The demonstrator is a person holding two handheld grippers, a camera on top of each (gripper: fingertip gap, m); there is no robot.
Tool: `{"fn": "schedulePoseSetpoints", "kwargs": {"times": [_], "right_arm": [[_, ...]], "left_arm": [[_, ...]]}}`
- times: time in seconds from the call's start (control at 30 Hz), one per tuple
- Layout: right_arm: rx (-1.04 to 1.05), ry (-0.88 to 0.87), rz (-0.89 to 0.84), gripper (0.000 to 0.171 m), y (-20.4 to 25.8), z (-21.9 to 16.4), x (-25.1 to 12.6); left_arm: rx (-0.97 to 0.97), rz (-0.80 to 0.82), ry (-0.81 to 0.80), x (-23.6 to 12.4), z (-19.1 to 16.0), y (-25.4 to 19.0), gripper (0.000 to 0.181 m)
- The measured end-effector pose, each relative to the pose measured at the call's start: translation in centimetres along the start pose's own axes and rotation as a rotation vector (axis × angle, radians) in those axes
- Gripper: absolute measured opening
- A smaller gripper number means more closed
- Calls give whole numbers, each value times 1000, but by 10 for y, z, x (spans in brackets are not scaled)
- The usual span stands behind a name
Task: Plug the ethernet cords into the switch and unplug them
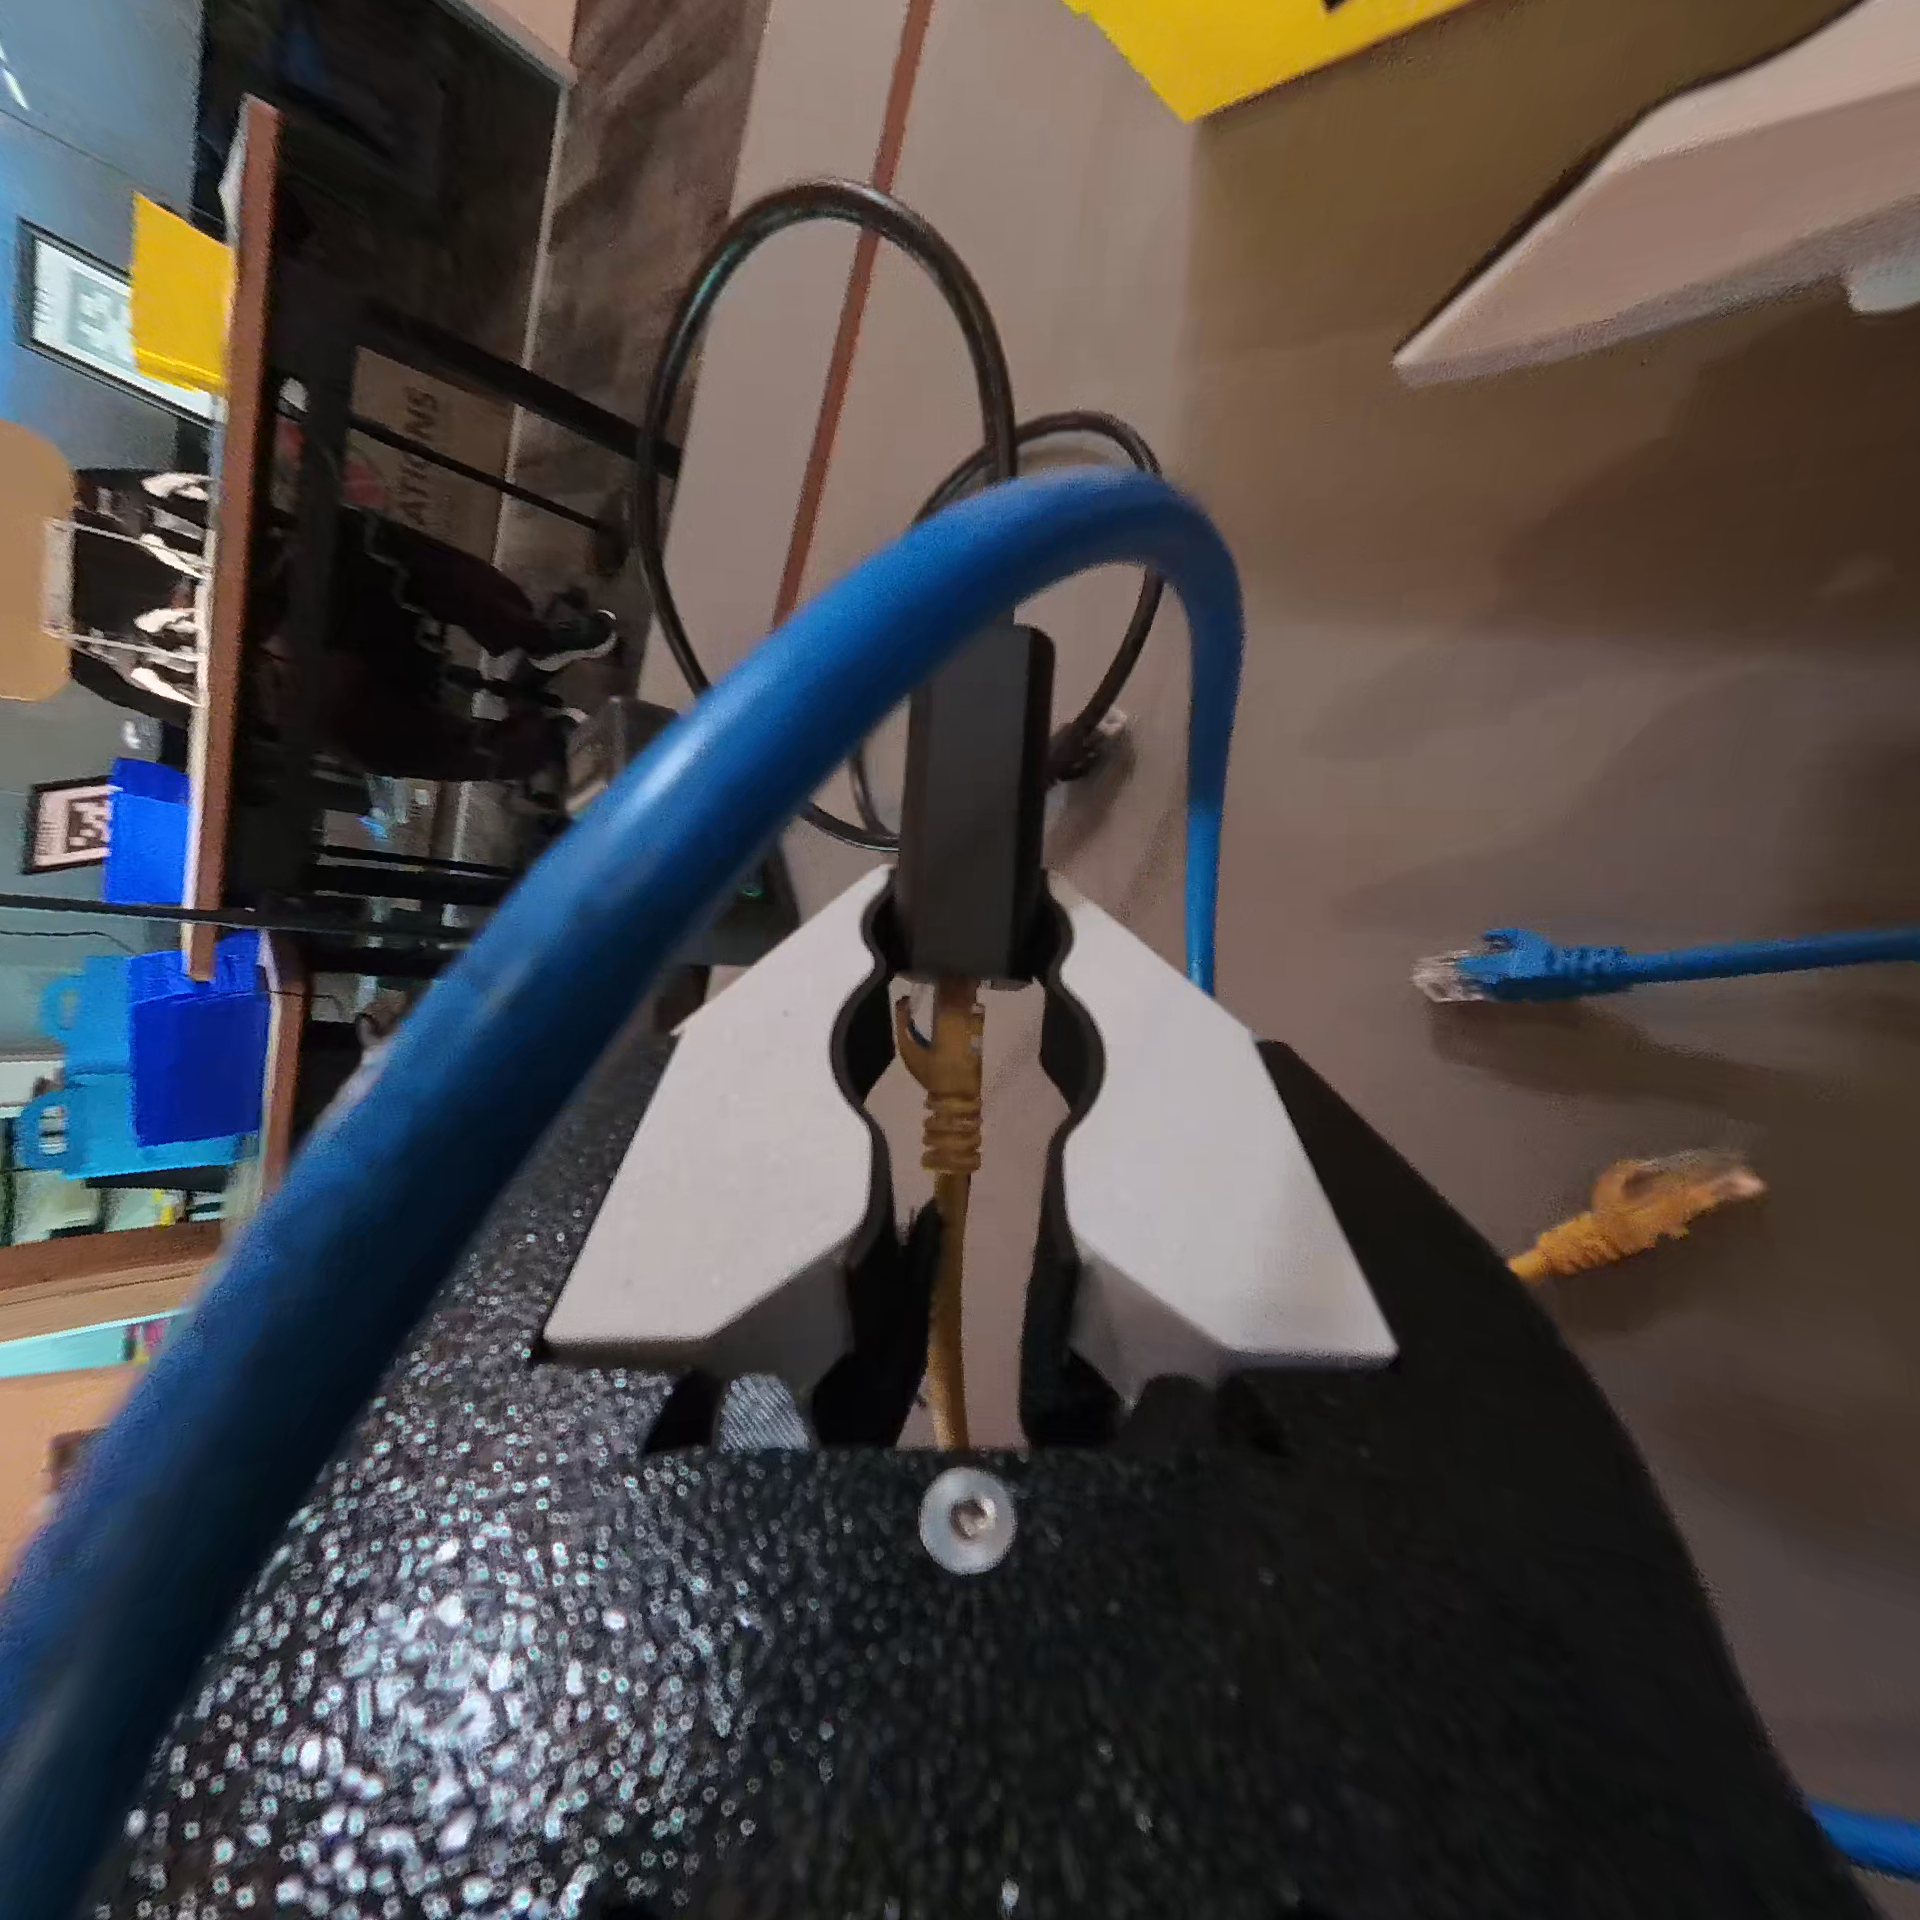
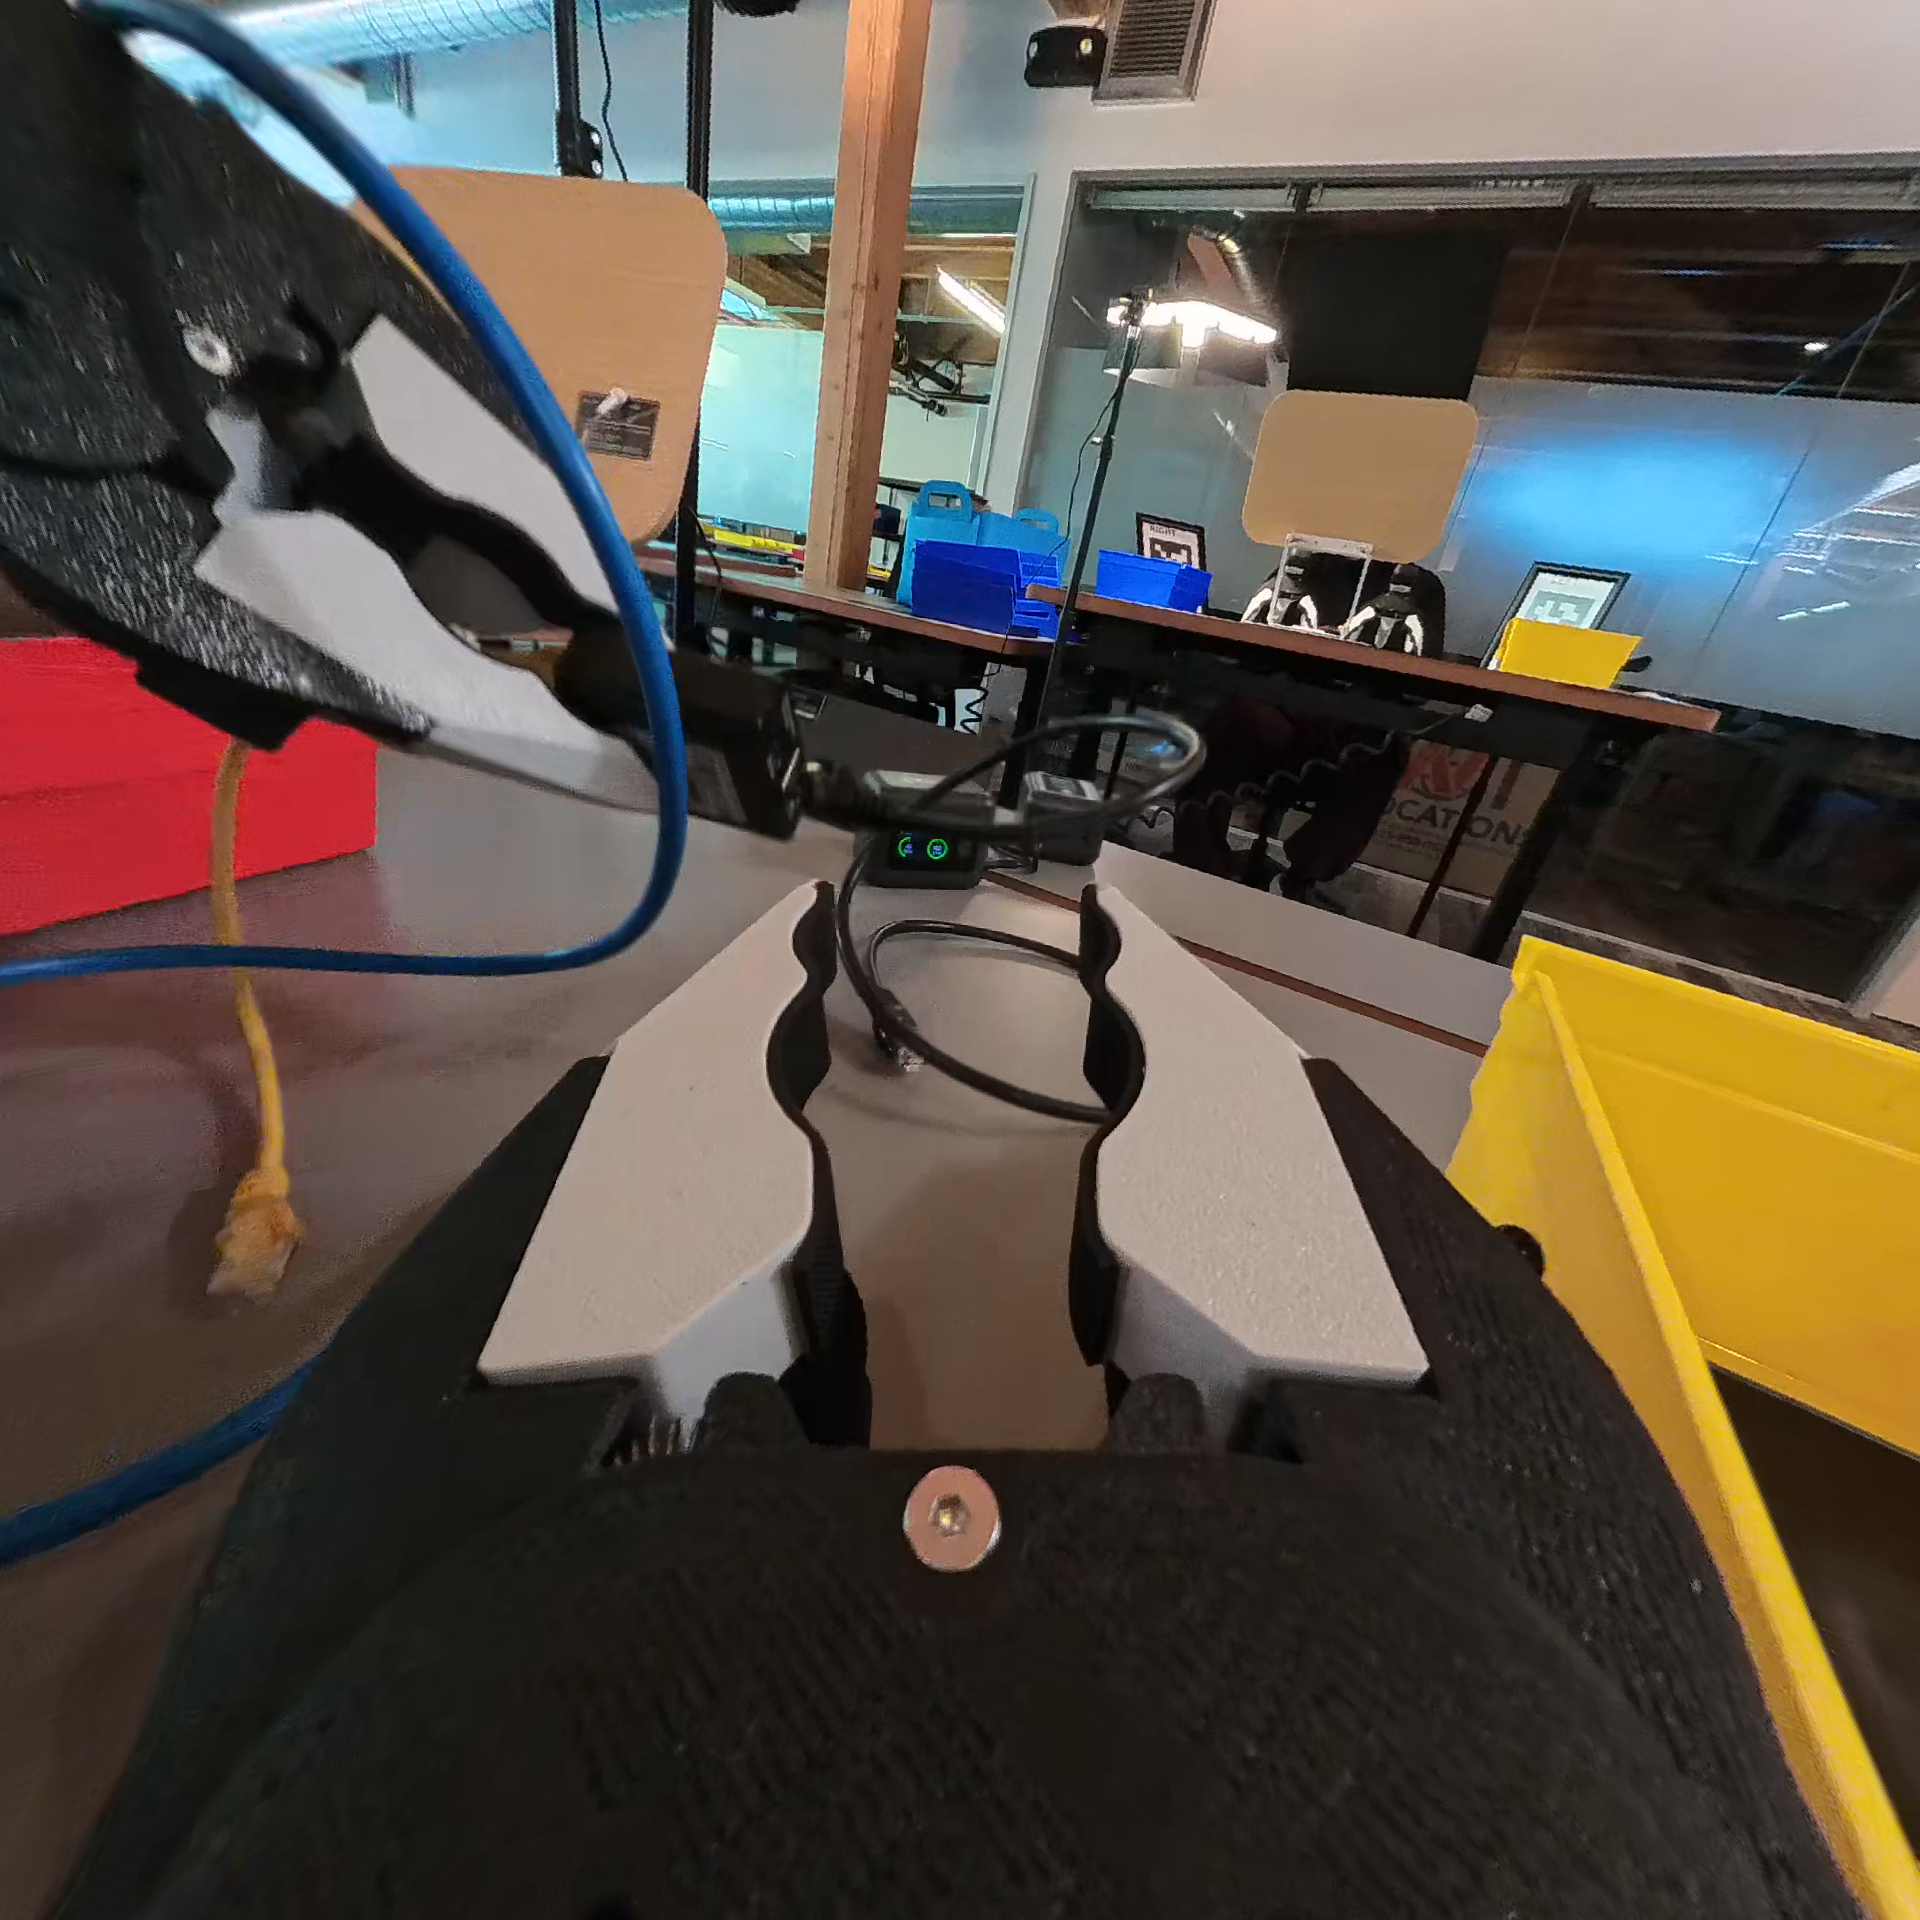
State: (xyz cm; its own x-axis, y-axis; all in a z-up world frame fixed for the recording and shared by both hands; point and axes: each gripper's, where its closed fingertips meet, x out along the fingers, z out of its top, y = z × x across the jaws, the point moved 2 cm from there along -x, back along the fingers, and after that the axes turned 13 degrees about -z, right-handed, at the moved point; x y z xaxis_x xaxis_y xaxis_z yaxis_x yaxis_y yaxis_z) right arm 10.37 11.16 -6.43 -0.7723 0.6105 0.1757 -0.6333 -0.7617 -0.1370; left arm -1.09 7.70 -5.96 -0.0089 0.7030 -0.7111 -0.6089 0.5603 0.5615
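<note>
The left gripper [image 1: 961, 935] pinches the black switch [image 1: 971, 800] at its fingertips, raised off the grey table [image 1: 1558, 779], with a yellow ethernet cord [image 1: 951, 1101] plugged into its near end between the fingers and a blue cord [image 1: 665, 790] arching over. The right gripper [image 2: 956, 935] hovers with fingers spread and empty above a loose black cable [image 2: 935, 1039], beside a yellow bin [image 2: 1704, 1122]

The left gripper [image 1: 971, 935] is clamped at its fingertips on the black switch [image 1: 975, 800], raised above the table [image 2: 436, 1091]. The right gripper [image 2: 956, 935] is held low over the table, fingers [image 2: 675, 1143] spread, nothing between them.
</note>
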Motion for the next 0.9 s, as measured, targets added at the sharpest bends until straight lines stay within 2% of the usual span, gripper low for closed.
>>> {"fn": "schedulePoseSetpoints", "kwargs": {"times": [0.3, 0.5, 0.7, 0.83, 0.9], "right_arm": [[-7, 17, 26, 46, 5, -4, 1], [-6, 40, 51, 46, 10, -8, 2], [-5, 81, 153, 47, 27, -14, 2], [-120, 149, 270, 48, 45, -26, 1], [-281, 213, 315, 49, 54, -42, 4]], "left_arm": [[-79, -67, 9, 27, -24, -24, 22], [-127, -90, -53, 33, -33, -34, 22], [-86, -81, -98, 38, -36, -47, 22], [-35, -110, -127, 48, -43, -62, 22], [-7, -116, -144, 51, -44, -69, 21]]}}
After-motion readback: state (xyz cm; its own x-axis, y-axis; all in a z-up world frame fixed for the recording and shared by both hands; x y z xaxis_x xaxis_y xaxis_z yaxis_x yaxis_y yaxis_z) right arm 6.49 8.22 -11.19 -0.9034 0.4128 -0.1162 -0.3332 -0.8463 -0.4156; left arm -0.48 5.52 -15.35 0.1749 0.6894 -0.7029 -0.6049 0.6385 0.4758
